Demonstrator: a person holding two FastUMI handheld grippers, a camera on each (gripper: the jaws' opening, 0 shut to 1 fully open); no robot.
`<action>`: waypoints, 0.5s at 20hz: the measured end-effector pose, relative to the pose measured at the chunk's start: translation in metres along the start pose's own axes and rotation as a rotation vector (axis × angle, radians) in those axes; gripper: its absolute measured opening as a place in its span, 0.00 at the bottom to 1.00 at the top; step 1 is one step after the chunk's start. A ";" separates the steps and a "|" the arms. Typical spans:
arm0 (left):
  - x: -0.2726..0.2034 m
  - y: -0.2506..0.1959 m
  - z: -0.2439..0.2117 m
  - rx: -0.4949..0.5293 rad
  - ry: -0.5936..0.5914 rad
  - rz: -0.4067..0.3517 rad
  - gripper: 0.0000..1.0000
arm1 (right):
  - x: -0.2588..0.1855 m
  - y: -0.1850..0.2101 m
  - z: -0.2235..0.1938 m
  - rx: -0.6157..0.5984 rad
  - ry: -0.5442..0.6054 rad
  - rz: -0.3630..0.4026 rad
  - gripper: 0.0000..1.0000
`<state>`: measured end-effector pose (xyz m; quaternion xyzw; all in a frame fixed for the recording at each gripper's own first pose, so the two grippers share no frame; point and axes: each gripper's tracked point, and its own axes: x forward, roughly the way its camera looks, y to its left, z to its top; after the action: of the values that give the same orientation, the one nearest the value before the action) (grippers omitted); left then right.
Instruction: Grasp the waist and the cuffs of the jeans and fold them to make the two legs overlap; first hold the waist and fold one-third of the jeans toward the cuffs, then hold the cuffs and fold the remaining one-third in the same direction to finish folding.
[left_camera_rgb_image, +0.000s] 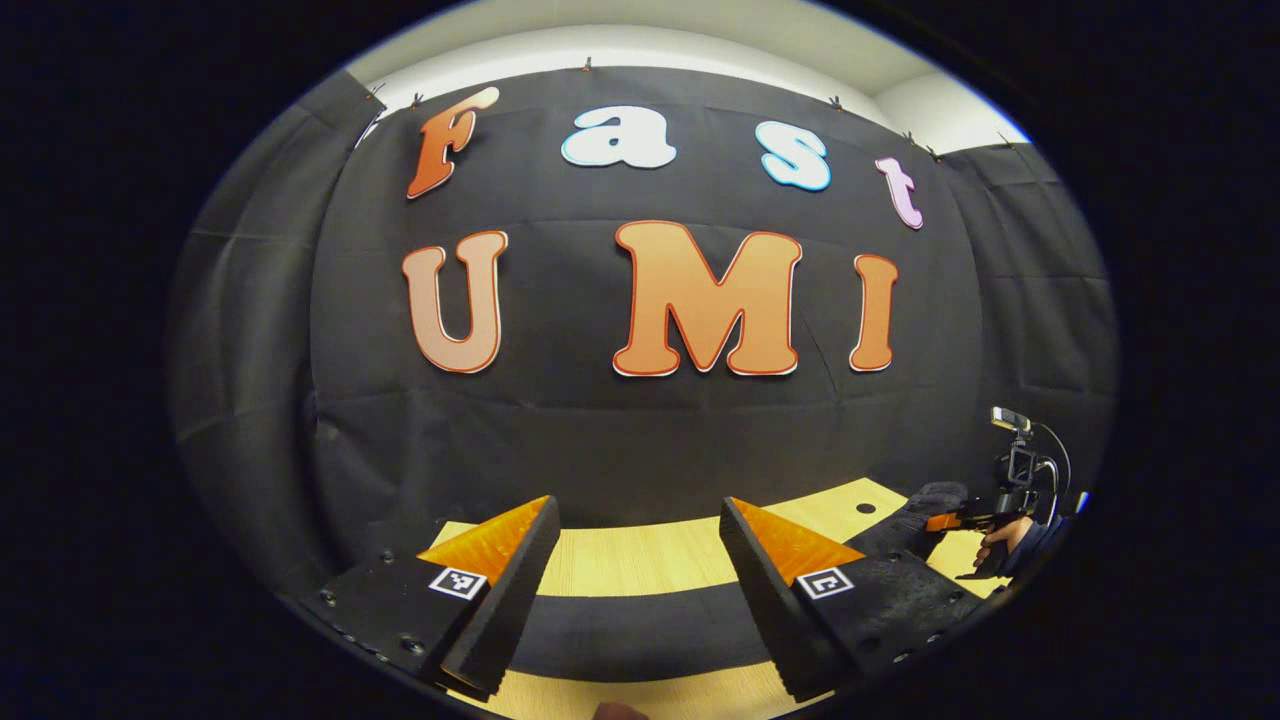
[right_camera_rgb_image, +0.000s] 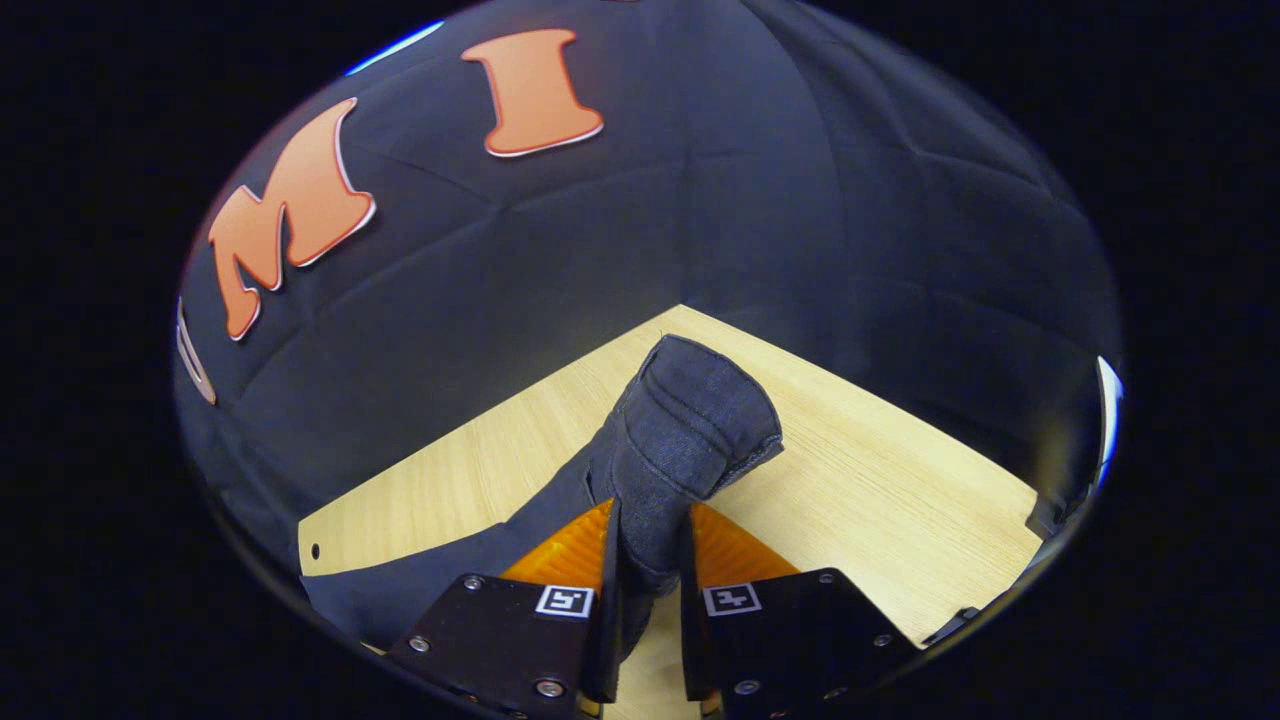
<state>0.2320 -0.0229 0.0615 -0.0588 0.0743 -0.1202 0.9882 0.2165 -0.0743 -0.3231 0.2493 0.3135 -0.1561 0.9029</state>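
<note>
Right gripper view: right gripper (right_camera_rgb_image: 650, 560) jaws pinching a bunched end of the jeans (right_camera_rgb_image: 690, 430) over the desk (right_camera_rgb_image: 880, 480). Left gripper (left_camera_rgb_image: 640, 560) jaws wide, empty. Folding seemingly barely begun.

The left gripper (left_camera_rgb_image: 640, 545) stands wide apart above dark jeans (left_camera_rgb_image: 640, 625) on the wooden table (left_camera_rgb_image: 640, 560), the right gripper (left_camera_rgb_image: 985, 515) at four o'clock.
</note>
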 end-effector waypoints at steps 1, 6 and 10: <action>0.001 0.007 -0.002 -0.007 0.002 -0.001 0.97 | -0.004 0.005 0.002 -0.015 -0.010 -0.002 0.26; -0.007 0.042 -0.007 -0.042 0.004 0.015 0.97 | -0.027 0.042 0.004 -0.099 -0.036 0.027 0.26; -0.012 0.065 -0.014 -0.070 0.010 0.031 0.98 | -0.047 0.082 0.000 -0.209 -0.060 0.085 0.26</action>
<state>0.2334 0.0415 0.0409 -0.0915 0.0845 -0.1024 0.9869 0.2171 -0.0007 -0.2638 0.1622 0.2900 -0.0916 0.9387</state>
